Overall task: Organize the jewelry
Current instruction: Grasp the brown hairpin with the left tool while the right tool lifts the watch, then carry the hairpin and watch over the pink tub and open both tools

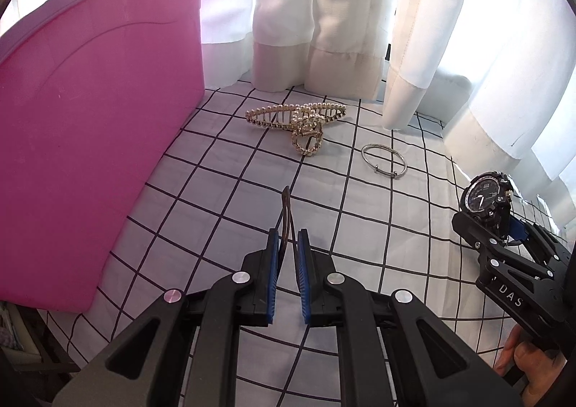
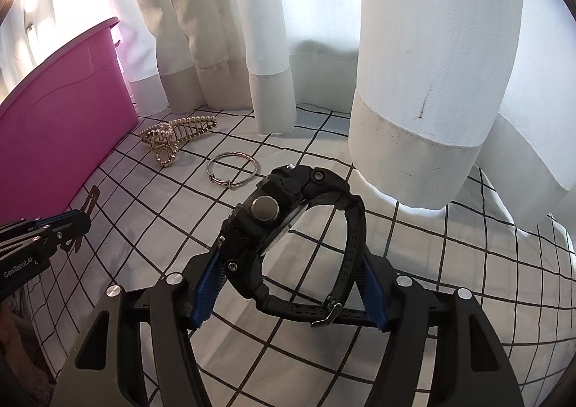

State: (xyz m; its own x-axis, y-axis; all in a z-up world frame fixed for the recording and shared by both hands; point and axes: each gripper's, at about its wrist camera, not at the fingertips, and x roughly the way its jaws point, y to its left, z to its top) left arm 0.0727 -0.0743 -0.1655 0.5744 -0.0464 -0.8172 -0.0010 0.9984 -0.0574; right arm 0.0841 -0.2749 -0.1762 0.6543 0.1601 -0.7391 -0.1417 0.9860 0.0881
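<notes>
My left gripper point(image 1: 288, 245) is shut on a thin brown hair comb point(image 1: 285, 216), held just above the checked cloth; the comb also shows in the right wrist view point(image 2: 90, 203). My right gripper point(image 2: 288, 284) is shut on a black wristwatch point(image 2: 288, 227), one pad on the case and one on the strap; the watch shows at the right in the left wrist view point(image 1: 486, 200). A gold pearl claw clip point(image 1: 298, 117) and a silver bangle point(image 1: 384, 158) lie on the cloth beyond my left gripper.
A pink plastic bin point(image 1: 90, 137) stands on the left, its wall close to my left gripper. White curtains point(image 1: 324, 29) hang along the back and right. The white cloth with black grid lines point(image 1: 216, 198) covers the surface.
</notes>
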